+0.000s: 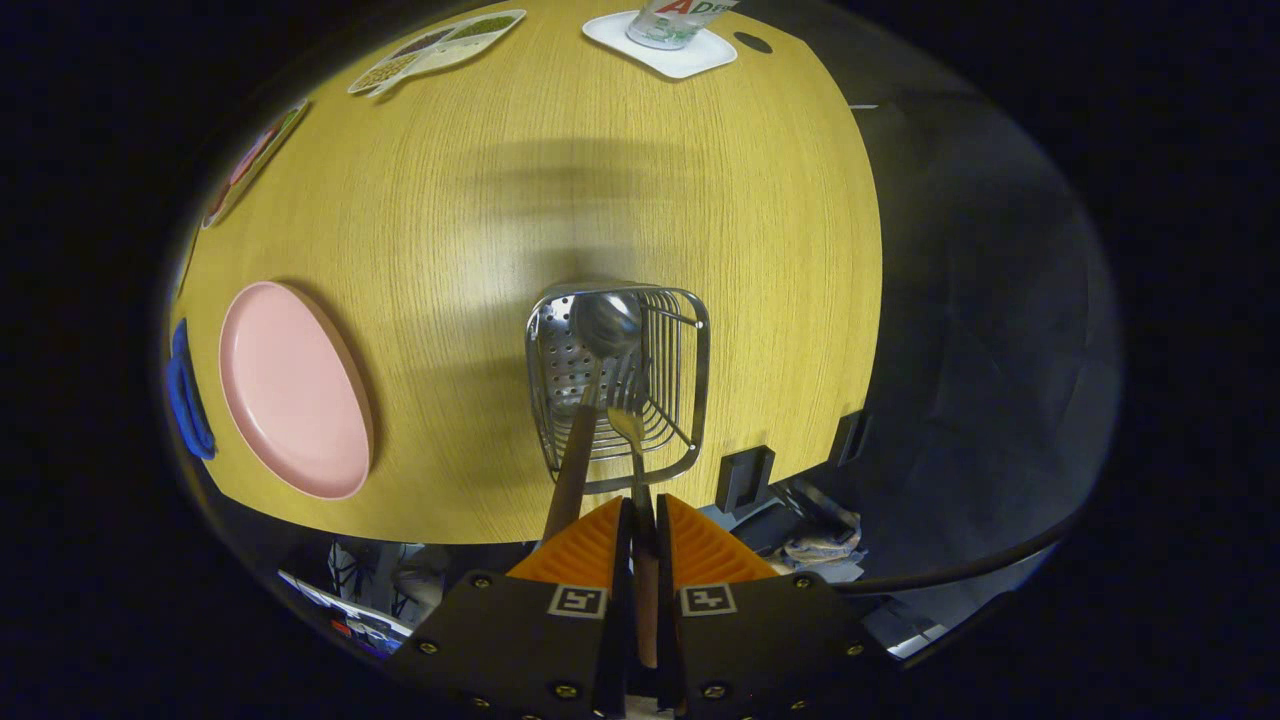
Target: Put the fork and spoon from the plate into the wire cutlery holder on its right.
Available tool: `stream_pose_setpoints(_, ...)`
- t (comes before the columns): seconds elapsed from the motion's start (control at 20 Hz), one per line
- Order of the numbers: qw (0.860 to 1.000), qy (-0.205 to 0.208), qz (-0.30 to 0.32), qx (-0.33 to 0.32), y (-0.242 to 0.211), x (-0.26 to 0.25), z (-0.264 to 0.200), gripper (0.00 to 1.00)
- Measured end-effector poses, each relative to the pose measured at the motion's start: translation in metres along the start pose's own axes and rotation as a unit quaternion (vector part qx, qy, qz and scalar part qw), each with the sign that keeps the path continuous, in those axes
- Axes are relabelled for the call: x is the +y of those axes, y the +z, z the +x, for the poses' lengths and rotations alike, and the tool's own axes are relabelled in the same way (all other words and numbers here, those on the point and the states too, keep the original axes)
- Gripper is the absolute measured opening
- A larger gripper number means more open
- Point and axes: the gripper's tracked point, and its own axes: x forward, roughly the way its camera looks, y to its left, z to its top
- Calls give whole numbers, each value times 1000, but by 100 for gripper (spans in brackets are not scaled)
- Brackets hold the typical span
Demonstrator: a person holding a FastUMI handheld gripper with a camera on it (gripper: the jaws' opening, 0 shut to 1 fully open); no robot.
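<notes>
The fork (629, 425) hangs tines-down over the wire cutlery holder (617, 385), its brown handle running back up into the narrow gap between the two orange fingers (590, 545), which are pressed close together on that handle. The gripper (641, 520) sits just above the near rim of the holder, looking down into it. The fork's metal head is inside the holder's opening, near the front wires; whether its tips touch the bottom cannot be told. The spoon (600, 345) is already in the holder, its round bowl lying against the far perforated wall and its brown handle slanting back out over the near rim, just beside the left finger. The holder stands on a light wooden table (600, 180), close to the table's near edge. To its left, well apart, is the pink plate (290, 390), bare of cutlery. Beyond the plate a blue object (187, 395) lies at the table's edge, too distorted to identify. On the far side of the table a clear cup (672, 22) stands on a white square coaster (662, 50), and a flat divided tray (435, 50) with patches of colour lies to its left.
</notes>
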Motion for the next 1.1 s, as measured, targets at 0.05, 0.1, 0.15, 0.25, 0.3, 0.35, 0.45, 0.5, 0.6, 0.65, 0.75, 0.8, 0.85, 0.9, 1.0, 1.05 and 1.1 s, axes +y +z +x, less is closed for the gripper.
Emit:
stream_pose_setpoints(0.05,1000,4,5,-4,0,1,1,12)
stream_pose_setpoints(0.1,1000,5,6,-8,0,1,-1,12)
stream_pose_setpoints(0.15,1000,7,8,-13,2,2,-5,12)
stream_pose_setpoints(0.25,999,13,16,-28,6,5,-10,12)
stream_pose_setpoints(0.3,999,12,18,-34,8,4,-13,17)
stream_pose_setpoints(0.35,999,15,23,-40,9,5,-17,22)
stream_pose_setpoints(0.45,997,27,33,-60,14,10,-25,23)
stream_pose_setpoints(0.5,996,33,36,-71,18,13,-29,23)
stream_pose_setpoints(0.6,994,36,37,-93,20,16,-45,23)
stream_pose_setpoints(0.65,992,41,40,-113,26,18,-50,23)
stream_pose_setpoints(0.75,982,56,51,-171,45,26,-62,23)
stream_pose_setpoints(0.8,977,66,56,-197,53,30,-68,23)
stream_pose_setpoints(0.85,970,70,62,-223,63,32,-69,23)
stream_pose_setpoints(0.9,963,74,67,-251,71,34,-77,23)
stream_pose_setpoints(1.0,938,85,80,-325,86,36,-100,23)
stream_pose_setpoints(1.05,923,90,85,-363,93,40,-112,23)
stream_pose_setpoints(1.1,909,90,88,-397,95,41,-124,23)
